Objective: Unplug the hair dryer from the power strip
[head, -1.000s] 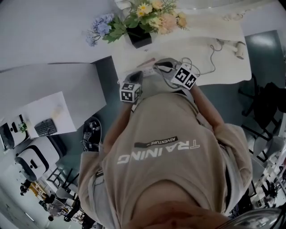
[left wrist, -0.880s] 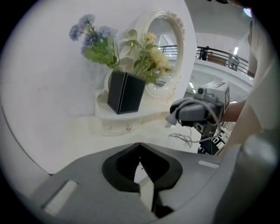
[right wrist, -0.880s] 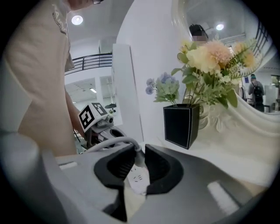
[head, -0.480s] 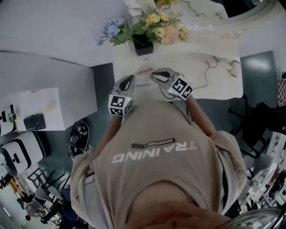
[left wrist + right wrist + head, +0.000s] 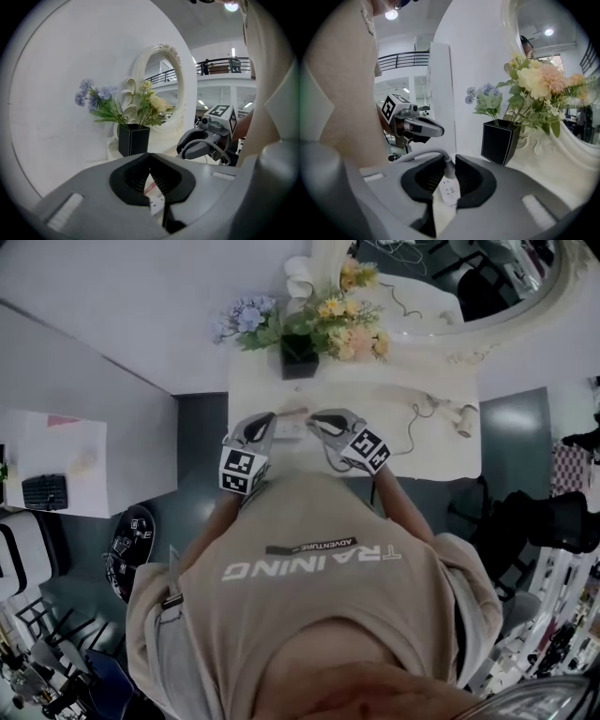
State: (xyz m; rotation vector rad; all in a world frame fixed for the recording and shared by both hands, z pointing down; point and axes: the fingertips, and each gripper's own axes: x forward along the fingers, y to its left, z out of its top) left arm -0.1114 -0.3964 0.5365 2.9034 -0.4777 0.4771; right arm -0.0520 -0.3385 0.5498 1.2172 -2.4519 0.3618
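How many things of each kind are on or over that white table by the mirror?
vase of flowers: 1
power strip: 1
hair dryer: 1
grippers: 2, the left gripper and the right gripper
Total: 5

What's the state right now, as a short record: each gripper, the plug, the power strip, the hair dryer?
left gripper: jaws closed on the end of the white power strip
right gripper: jaws closed on the grey plug, right above the strip
plug: appears still seated in the strip
hair dryer: lying on the white table, to the person's right, not held
cord: runs from the dryer back toward the grippers
flower vase: black, upright behind the strip, clear of both grippers
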